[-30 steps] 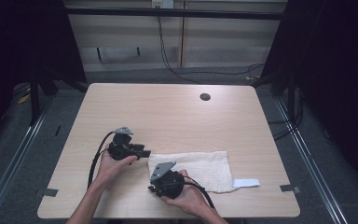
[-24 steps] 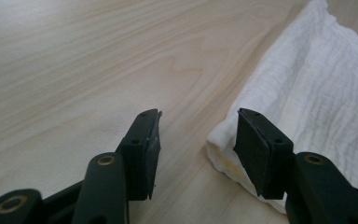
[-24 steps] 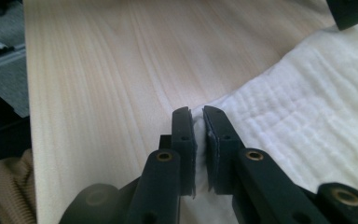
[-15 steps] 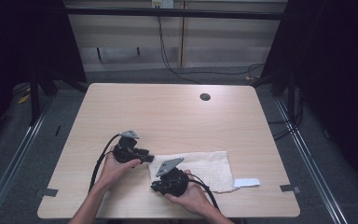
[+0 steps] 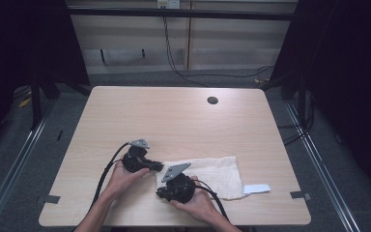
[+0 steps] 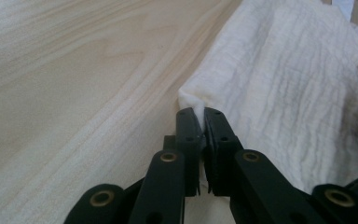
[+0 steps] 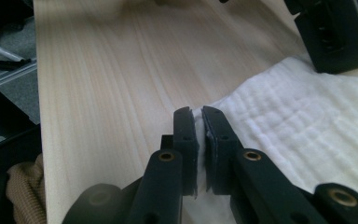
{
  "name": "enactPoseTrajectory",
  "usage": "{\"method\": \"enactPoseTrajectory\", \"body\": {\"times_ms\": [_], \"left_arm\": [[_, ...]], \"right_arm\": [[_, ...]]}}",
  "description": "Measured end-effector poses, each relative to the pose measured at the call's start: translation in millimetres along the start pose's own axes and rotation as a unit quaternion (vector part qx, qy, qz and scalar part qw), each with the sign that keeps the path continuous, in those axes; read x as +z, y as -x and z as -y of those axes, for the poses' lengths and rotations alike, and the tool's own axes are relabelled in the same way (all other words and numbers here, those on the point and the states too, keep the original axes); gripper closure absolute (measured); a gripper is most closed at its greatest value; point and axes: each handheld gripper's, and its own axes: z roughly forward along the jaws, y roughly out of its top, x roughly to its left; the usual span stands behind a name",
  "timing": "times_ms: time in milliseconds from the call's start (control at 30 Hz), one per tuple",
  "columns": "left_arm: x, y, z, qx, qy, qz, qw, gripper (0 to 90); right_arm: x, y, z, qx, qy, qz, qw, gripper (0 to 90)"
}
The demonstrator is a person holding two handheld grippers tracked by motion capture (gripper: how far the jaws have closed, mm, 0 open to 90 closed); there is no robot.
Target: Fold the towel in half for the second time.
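Note:
A white cloth (image 5: 212,174) lies flat on the near right part of the wooden table (image 5: 174,121). My left gripper (image 5: 160,167) is at the cloth's far left corner. In the left gripper view its jaws have just been closing and now pinch a fold of the cloth (image 6: 284,93) at the gripper (image 6: 200,114). My right gripper (image 5: 160,192) is at the near left corner. In the right gripper view the gripper (image 7: 198,114) is shut on the edge of the cloth (image 7: 307,130), and the left gripper (image 7: 335,37) rests on the cloth beyond.
A small white strip (image 5: 257,188) lies just off the cloth's right end. A dark round hole (image 5: 212,100) sits in the far part of the tabletop. Black cables trail from both grippers toward the near edge.
My left gripper has shifted a little right and nearer onto the cloth's corner, and its jaws have closed on it. The right hand has stayed in place.

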Motion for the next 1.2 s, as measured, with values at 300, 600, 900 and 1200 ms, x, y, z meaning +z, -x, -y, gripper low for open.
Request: {"method": "enactPoseTrajectory", "body": {"times_ms": [300, 600, 900, 1200], "left_arm": [[-8.6, -3.4, -2.8, -0.017, 0.027, 0.008, 0.9995, 86.1], [-24.8, -0.5, -6.3, -0.012, 0.044, 0.007, 0.9989, 85.9], [-30.7, -2.4, -10.8, -0.024, 0.047, 0.004, 0.9986, 85.9], [-48.9, 1.8, -20.8, -0.017, 0.096, -0.001, 0.9952, 85.9]], "right_arm": [[-2.1, -0.6, -0.2, 0.007, 0.007, 0.008, 0.9999, 85.8], [-9.5, 0.3, -6.6, 0.010, 0.028, 0.010, 0.9995, 85.8], [-14.6, 2.9, -11.9, 0.031, 0.044, 0.000, 0.9986, 85.9], [-21.8, 0.9, -28.5, 0.042, 0.077, -0.012, 0.9961, 85.8]]}}
